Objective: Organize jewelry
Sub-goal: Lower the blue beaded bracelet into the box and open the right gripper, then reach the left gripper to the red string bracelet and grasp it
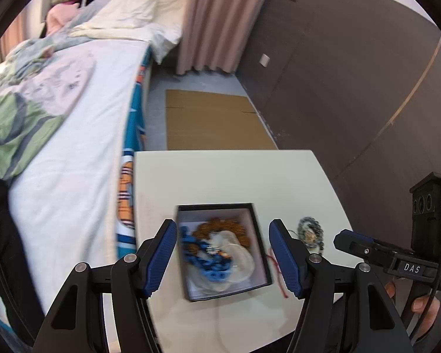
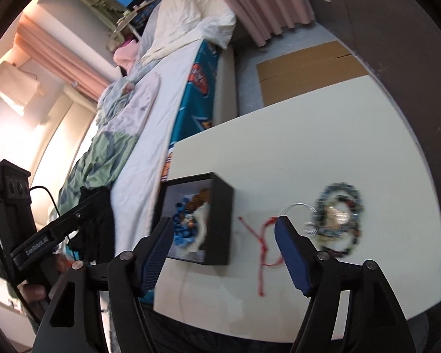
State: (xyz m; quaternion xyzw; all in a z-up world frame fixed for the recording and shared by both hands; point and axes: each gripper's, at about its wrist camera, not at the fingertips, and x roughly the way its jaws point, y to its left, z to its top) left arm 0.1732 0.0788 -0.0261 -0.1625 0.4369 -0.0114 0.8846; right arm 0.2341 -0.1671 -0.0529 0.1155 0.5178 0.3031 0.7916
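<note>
A black jewelry box (image 1: 261, 244) with a white lining sits on the white table (image 1: 220, 176). It holds a blue bead string (image 1: 211, 267), brown beads (image 1: 220, 226) and a clear pouch (image 1: 238, 259). My left gripper (image 1: 222, 257) is open above the box, empty. To the right of the box lie a red cord (image 2: 261, 235) and a pile of dark and grey beaded bracelets (image 2: 338, 217) with a silver wire ring (image 2: 294, 207). My right gripper (image 2: 223, 254) is open and empty above the cord, between the box (image 2: 220, 220) and the bracelets.
A bed (image 1: 73, 147) with a white sheet and a teal printed side runs along the table's left edge. Flattened cardboard (image 1: 214, 120) lies on the floor beyond the table. A dark wall (image 1: 352, 73) stands on the right. A thin white cable (image 2: 182, 288) crosses the table front.
</note>
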